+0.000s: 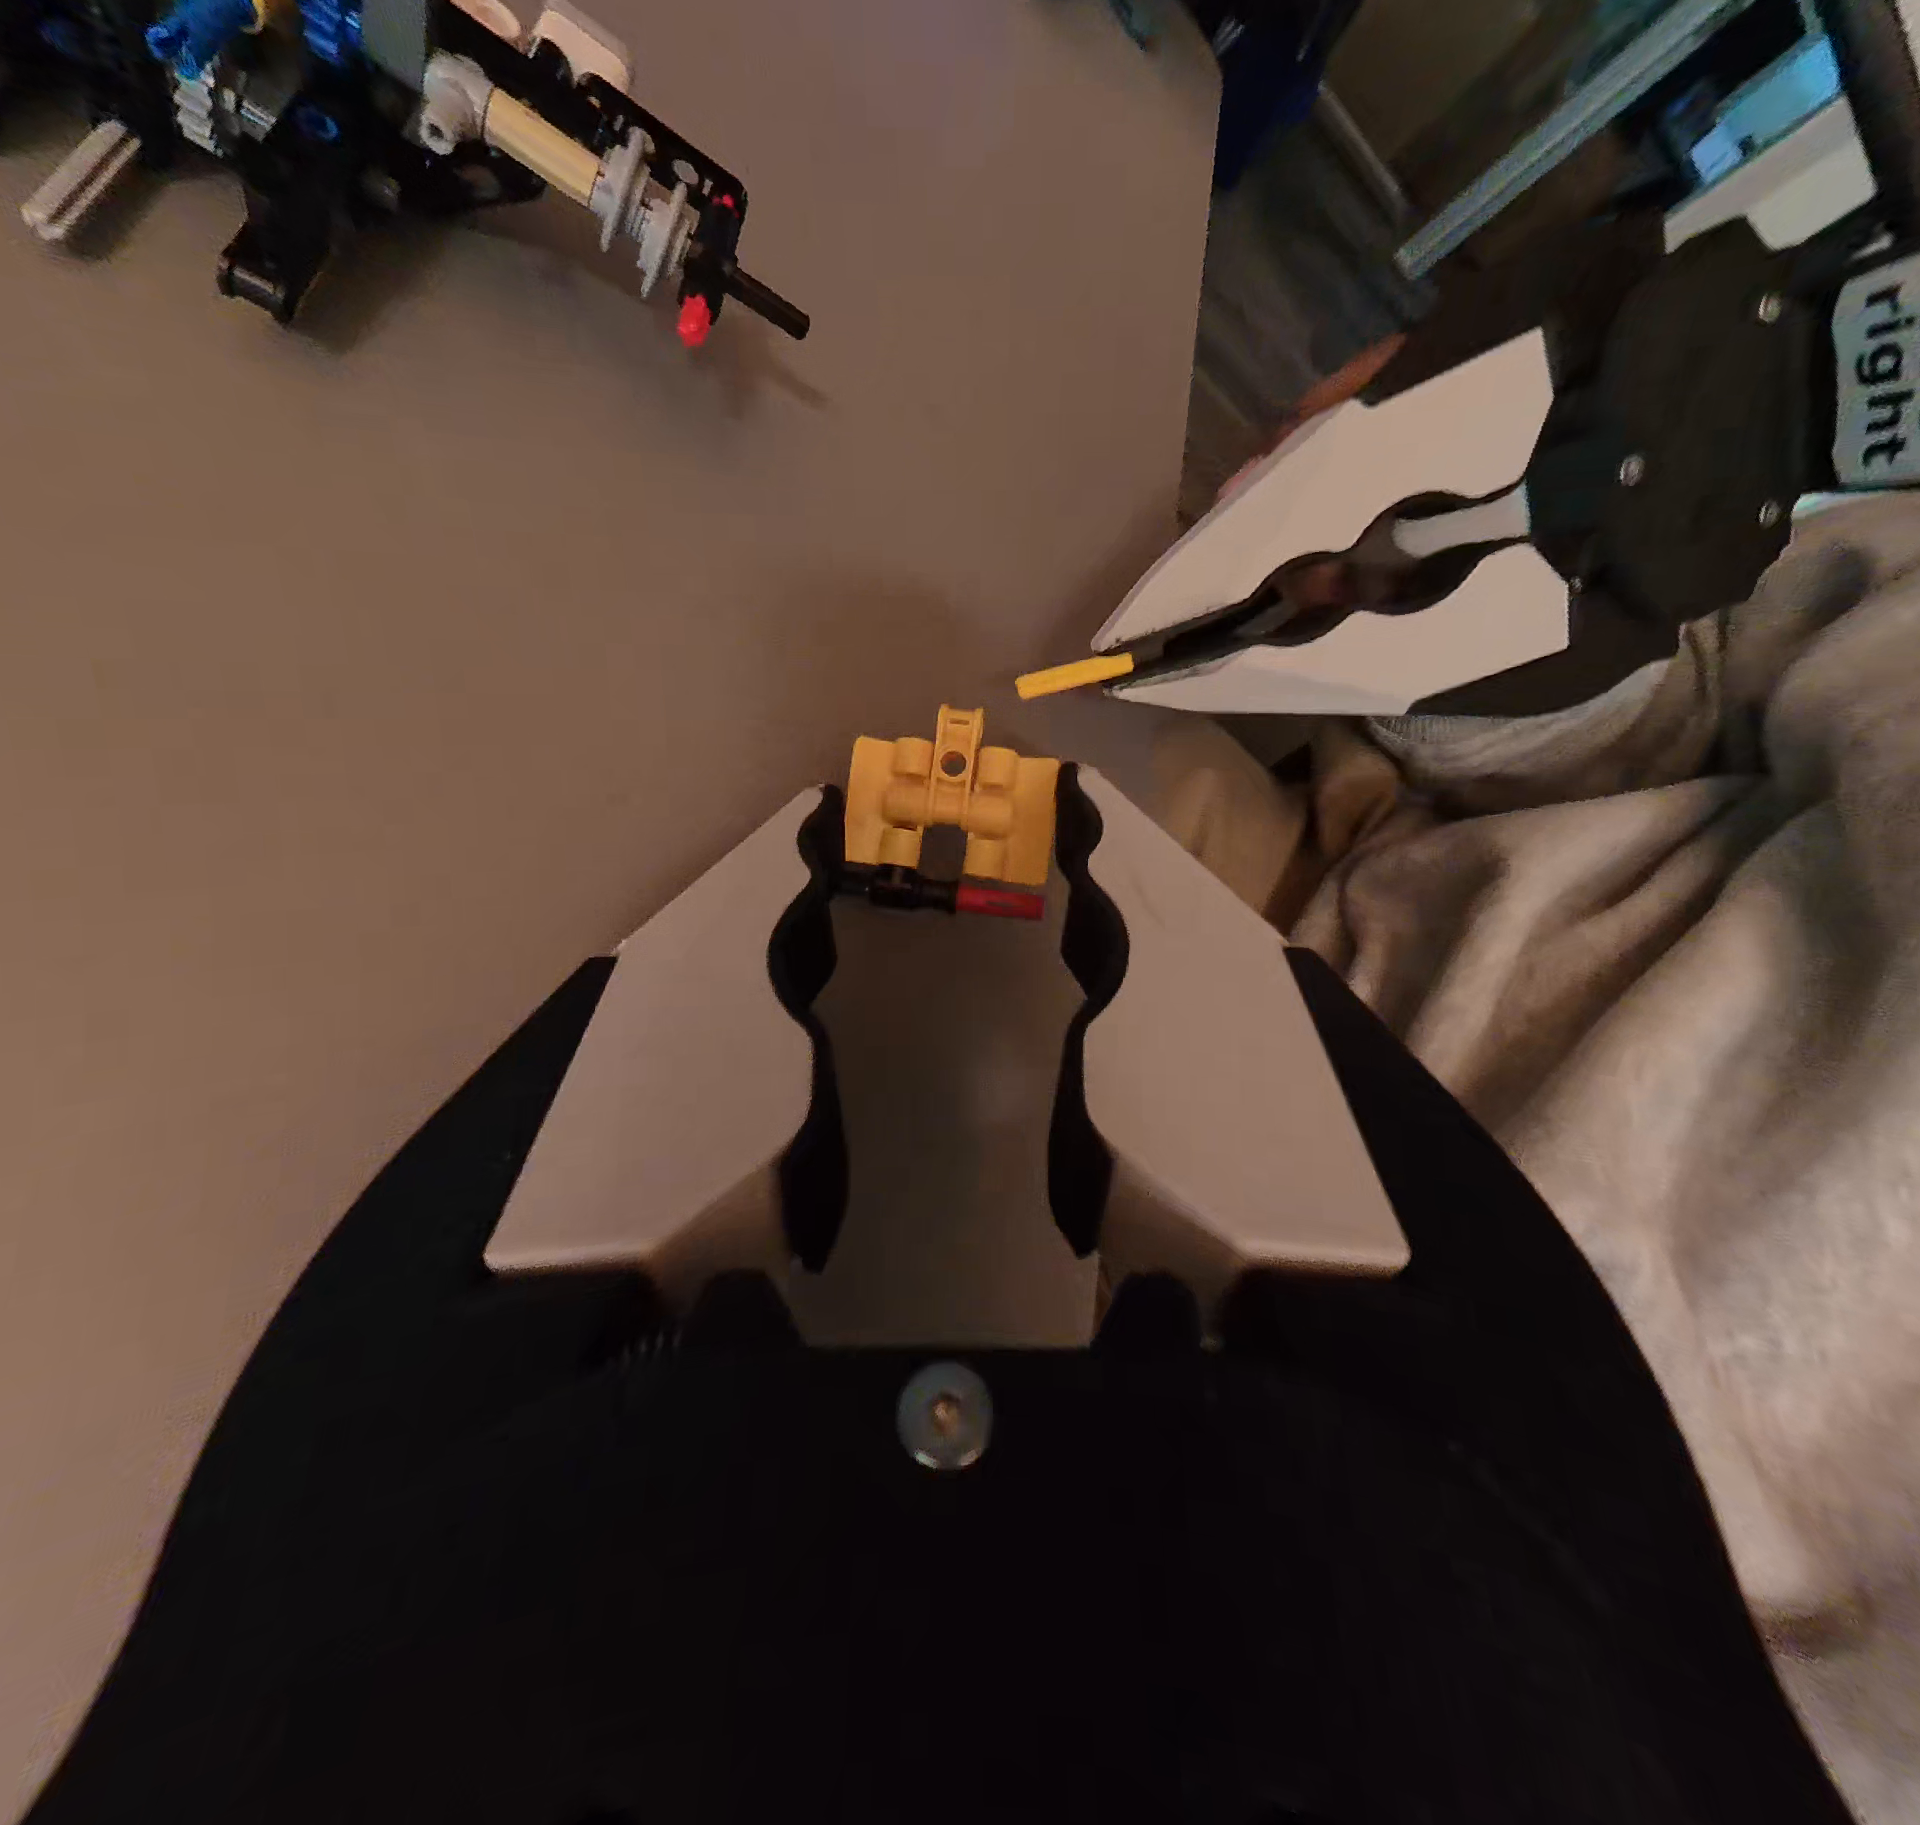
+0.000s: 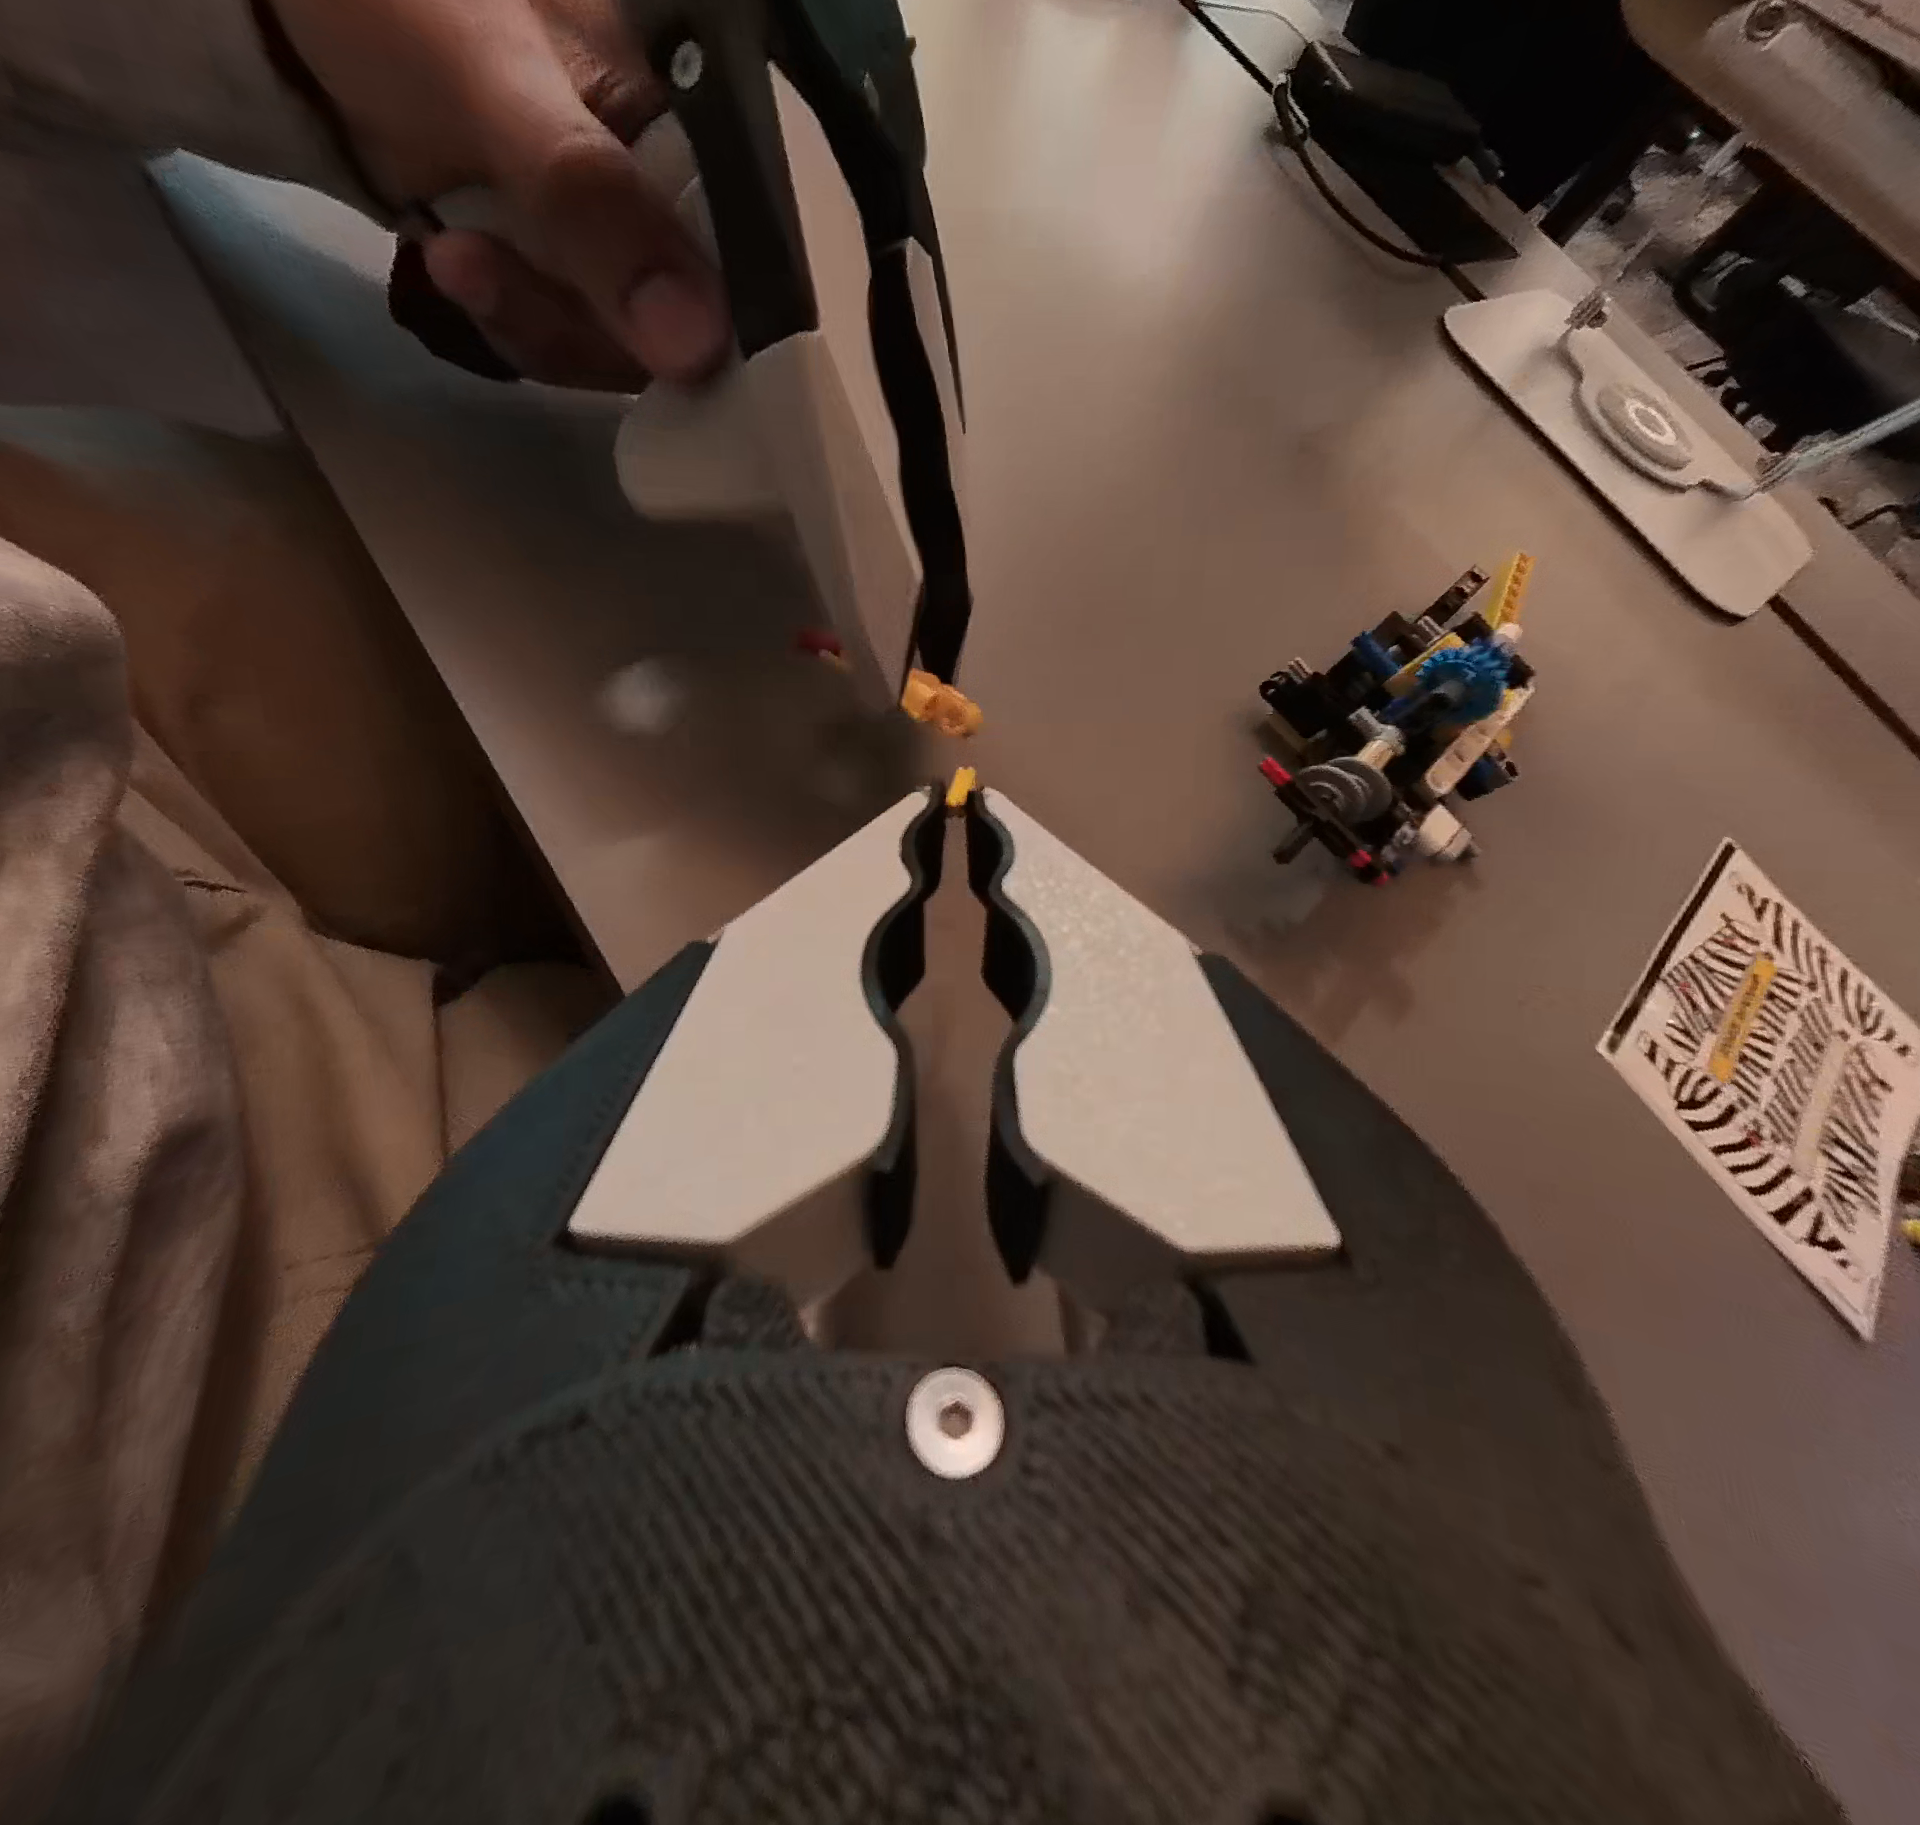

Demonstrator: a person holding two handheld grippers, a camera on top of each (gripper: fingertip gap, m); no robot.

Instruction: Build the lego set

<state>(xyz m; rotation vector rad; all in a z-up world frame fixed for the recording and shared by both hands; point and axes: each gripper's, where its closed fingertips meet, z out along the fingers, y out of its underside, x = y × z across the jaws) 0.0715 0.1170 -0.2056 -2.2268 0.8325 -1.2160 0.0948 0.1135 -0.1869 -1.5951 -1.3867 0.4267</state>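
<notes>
My left gripper (image 1: 943,799) is shut on a small yellow lego assembly (image 1: 948,807) with a black and red pin under it, held above the table near its edge. My right gripper (image 2: 956,799) is shut on a short yellow axle (image 2: 959,784). In the left wrist view the right gripper (image 1: 1107,672) comes in from the right with the yellow axle (image 1: 1070,678) sticking out, its tip a short way right of and above the assembly. In the right wrist view the left gripper (image 2: 935,679) hangs down from the top with the yellow assembly (image 2: 940,707) just beyond the axle.
The partly built lego model (image 1: 416,113) stands on the grey table (image 1: 520,632) at the far left; it also shows in the right wrist view (image 2: 1392,736). A striped sticker sheet (image 2: 1777,1079) lies at the right. A monitor base (image 2: 1631,445) and cables stand farther back. A person's lap lies below the table edge. The tips of both grippers are at nearly the same place.
</notes>
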